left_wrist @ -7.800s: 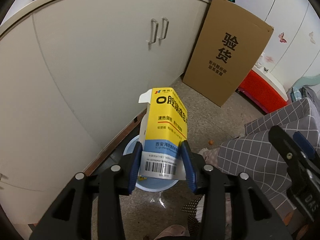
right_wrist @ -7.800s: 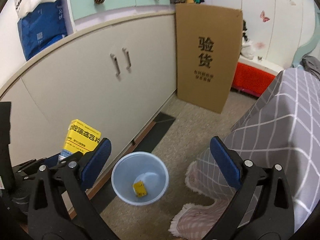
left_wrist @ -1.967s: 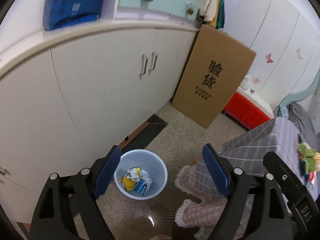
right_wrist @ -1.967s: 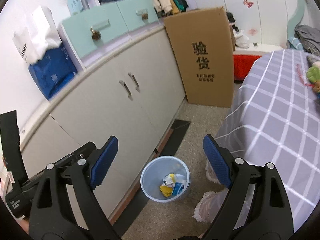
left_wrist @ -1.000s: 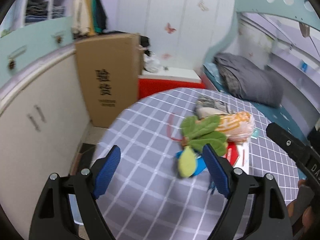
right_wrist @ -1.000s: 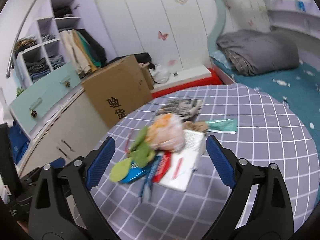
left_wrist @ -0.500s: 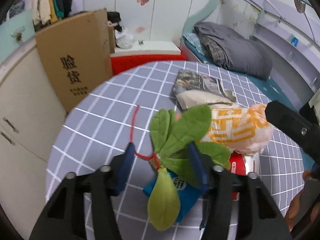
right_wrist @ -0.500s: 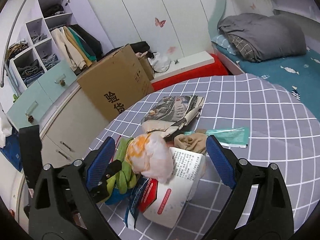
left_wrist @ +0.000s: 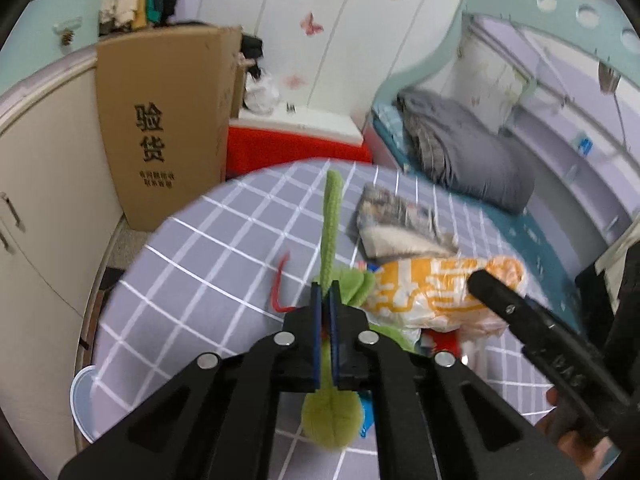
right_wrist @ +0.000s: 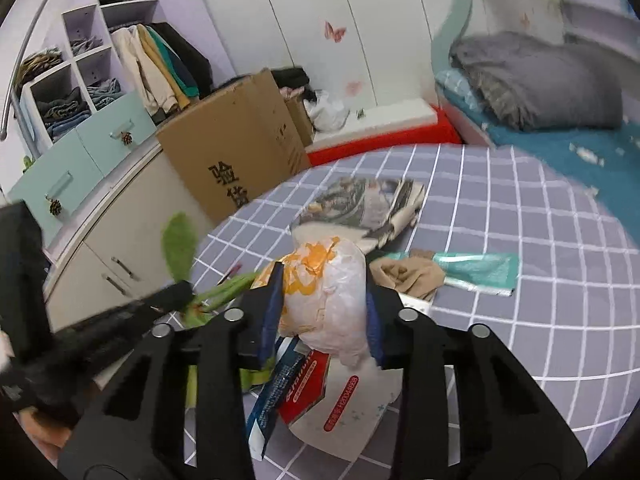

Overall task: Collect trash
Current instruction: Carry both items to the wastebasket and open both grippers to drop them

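Note:
A green felt leaf toy (left_wrist: 332,216) lies on the grey checked tablecloth (left_wrist: 192,272), and my left gripper (left_wrist: 325,292) is shut on one of its leaves, which stands up between the pads. Beside it is a crumpled orange and white plastic bag (right_wrist: 328,280), also seen in the left wrist view (left_wrist: 432,292). My right gripper (right_wrist: 322,312) is closing on this bag, with both blue pads pressing its sides. Under the bag lie a red and white packet (right_wrist: 344,392) and a blue wrapper (right_wrist: 272,396).
A folded magazine (right_wrist: 360,204), a beige cloth (right_wrist: 408,272) and a teal packet (right_wrist: 480,268) lie further back on the table. The pale blue bin (left_wrist: 82,400) stands on the floor at the table's left edge. A cardboard box (left_wrist: 160,128) leans on the cabinets.
Both grippers came in over the pile and closed. The left one took hold of a green leaf, which now stands upright. The right one closed around the orange and white bag.

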